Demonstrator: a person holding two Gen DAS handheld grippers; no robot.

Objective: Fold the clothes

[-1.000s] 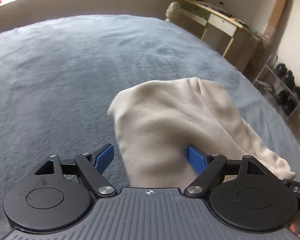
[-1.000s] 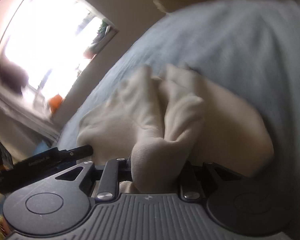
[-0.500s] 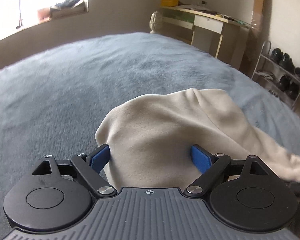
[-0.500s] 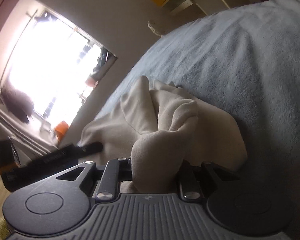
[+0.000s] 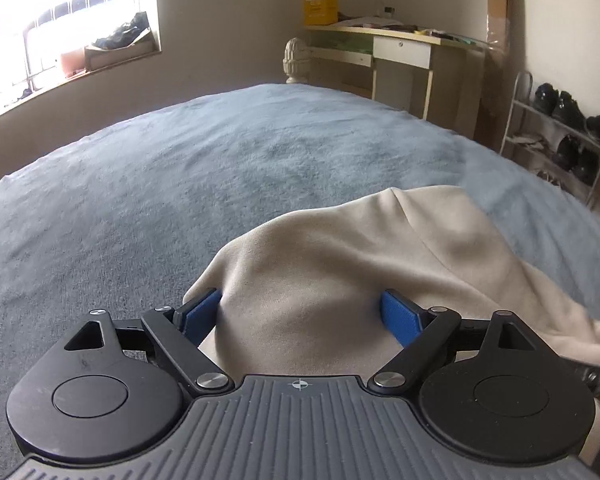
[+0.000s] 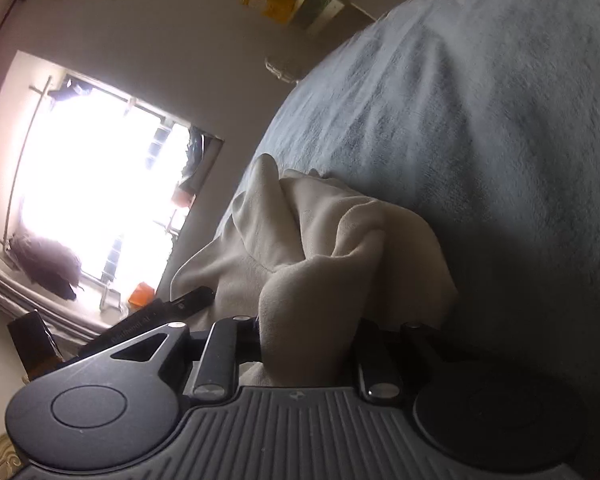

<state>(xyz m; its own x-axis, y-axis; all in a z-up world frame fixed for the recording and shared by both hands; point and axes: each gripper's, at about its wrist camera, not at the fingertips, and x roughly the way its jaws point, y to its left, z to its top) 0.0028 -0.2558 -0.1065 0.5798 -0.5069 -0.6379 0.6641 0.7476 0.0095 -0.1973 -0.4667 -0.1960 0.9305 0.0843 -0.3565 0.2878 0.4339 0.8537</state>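
Left wrist view: the left gripper [image 5: 306,310] has its blue fingers [image 5: 398,314] spread wide, one on each side of a bulge of the cream garment [image 5: 340,264]. The pads sit against the cloth at its flanks but are not brought together on it. The garment lies in a mound on the grey-blue blanket [image 5: 180,184], near the gripper and trailing off to the right, where a bunched end [image 5: 596,336] drops at the frame edge. Far across the blanket stand a desk [image 5: 404,50] with a yellow box [image 5: 320,0] on it, a window [image 5: 56,20] at far left, and a shoe rack [image 5: 560,132] at far right.

Right wrist view: the camera is rolled, so the blanket [image 6: 480,120] fills the right half and the window [image 6: 96,184] the left. The right gripper [image 6: 306,344] is drawn in on a thick fold of the same garment [image 6: 312,264]; the cloth fills the gap between the fingers and hides their pads. The cloth rises from the grip into several peaked folds. The black body of the other gripper [image 6: 156,316] shows just left of the cloth, a thing the left view does not offer. The desk and yellow box [image 6: 266,0] appear at the top, tilted. The shoe rack is outside this view.
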